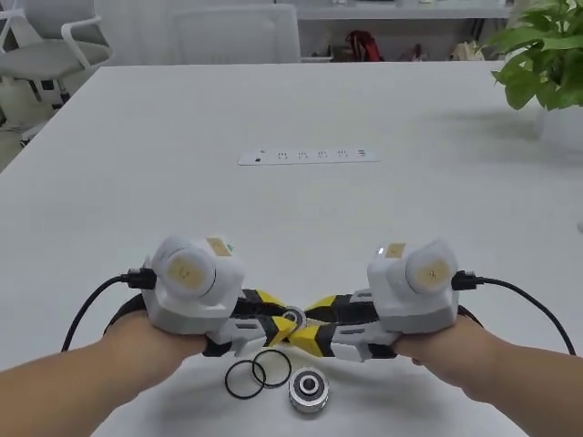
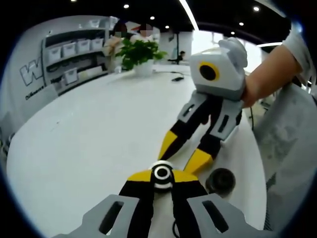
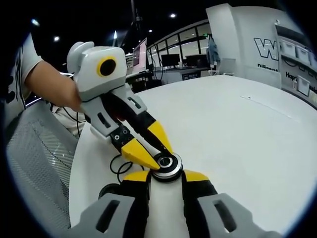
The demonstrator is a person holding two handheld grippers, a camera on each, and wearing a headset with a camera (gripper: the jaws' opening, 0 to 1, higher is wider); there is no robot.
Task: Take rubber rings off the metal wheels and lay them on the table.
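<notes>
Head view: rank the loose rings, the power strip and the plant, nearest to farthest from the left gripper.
1. Rings: right beside the left gripper, on the person's side.
2. Power strip: ahead, about midway across.
3. Plant: far right corner.

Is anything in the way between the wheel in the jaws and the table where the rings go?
Nothing visible sits under the held wheel. Two rubber rings and a second wheel lie close by on the table.
</notes>
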